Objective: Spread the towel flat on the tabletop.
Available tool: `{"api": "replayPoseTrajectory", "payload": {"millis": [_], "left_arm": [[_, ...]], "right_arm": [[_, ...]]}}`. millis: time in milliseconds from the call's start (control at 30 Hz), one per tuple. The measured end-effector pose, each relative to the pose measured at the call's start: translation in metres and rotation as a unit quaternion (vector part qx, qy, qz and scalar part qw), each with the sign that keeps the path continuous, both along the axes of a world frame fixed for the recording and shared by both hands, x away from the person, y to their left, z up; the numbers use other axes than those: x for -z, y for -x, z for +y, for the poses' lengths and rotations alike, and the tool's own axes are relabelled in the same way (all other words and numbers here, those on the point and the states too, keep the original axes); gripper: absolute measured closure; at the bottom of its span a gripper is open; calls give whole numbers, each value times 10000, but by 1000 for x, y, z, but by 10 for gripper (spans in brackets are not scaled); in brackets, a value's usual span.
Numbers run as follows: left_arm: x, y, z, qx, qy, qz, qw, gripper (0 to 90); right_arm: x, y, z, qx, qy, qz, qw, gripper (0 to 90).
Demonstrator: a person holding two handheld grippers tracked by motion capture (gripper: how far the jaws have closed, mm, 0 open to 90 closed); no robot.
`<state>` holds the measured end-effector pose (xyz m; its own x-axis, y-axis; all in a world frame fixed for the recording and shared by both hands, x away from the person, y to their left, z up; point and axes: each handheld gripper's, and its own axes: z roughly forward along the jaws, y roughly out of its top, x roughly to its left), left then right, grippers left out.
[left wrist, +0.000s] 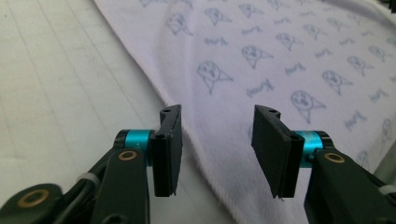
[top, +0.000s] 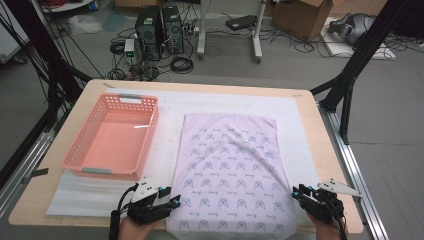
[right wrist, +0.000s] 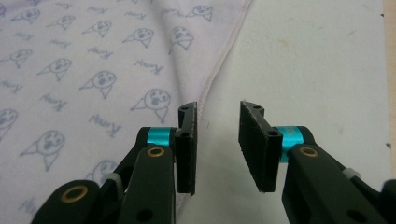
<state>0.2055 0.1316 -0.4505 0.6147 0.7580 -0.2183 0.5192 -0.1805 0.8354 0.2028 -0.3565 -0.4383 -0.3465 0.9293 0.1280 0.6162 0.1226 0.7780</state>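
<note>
A pale lilac cloth printed with small blue figures lies spread flat on the white mat, its near end hanging over the table's front edge. My left gripper sits low at the cloth's near left edge. In the left gripper view its jaws stand open over the hem of the cloth, nothing pinched. My right gripper is at the near right edge. Its jaws are open too, straddling the cloth's stitched hem without pressing it.
An empty pink plastic basket stands on the mat to the left of the cloth. The wooden table ends just right of the mat. Beyond the table, computers, cables and boxes lie on the floor.
</note>
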Motion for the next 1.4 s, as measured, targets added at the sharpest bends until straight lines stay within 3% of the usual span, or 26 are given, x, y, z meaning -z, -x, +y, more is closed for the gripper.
{"api": "replayPoseTrajectory", "payload": {"millis": [433, 633, 867, 933, 1000, 1067, 1100, 1167, 1267, 1333, 1400], "left_arm": [[-5, -29, 6, -26, 206, -119, 9997, 453], [-7, -44, 6, 32, 200, -142, 9997, 441], [-6, -64, 5, -5, 264, -25, 9996, 432], [-4, -70, 5, -38, 296, 11, 9996, 432], [-4, -74, 3, -16, 277, 38, 9996, 432], [-3, -79, 1, -25, 253, 78, 9996, 433], [-3, -81, -1, -38, 262, 109, 9996, 433], [-2, -86, -3, -60, 240, 162, 9996, 433], [-2, -96, -9, -151, 185, 233, 9994, 433], [-3, -102, -12, -272, 174, 147, 9994, 437], [-5, -111, -14, -315, 98, 187, 9993, 456]], "right_arm": [[-4, -25, -6, 77, -76, -101, 9999, 688], [1, -59, 3, -14, 27, 65, 10000, 707], [7, -108, 20, -55, -5, 215, 9998, 704], [10, -115, 25, -168, 142, 283, 9994, 829], [8, -117, 25, -274, 282, 257, 9989, 868], [5, -117, 21, -6, 829, 165, 9964, 873], [5, -118, 14, 108, 795, 160, 9966, 873], [8, -120, 3, 164, 257, 302, 9991, 860], [7, -119, 3, -9, 286, 227, 9993, 687], [5, -115, 2, -29, 224, 113, 9997, 663], [3, -110, -1, -1, 147, 38, 9999, 656]]}}
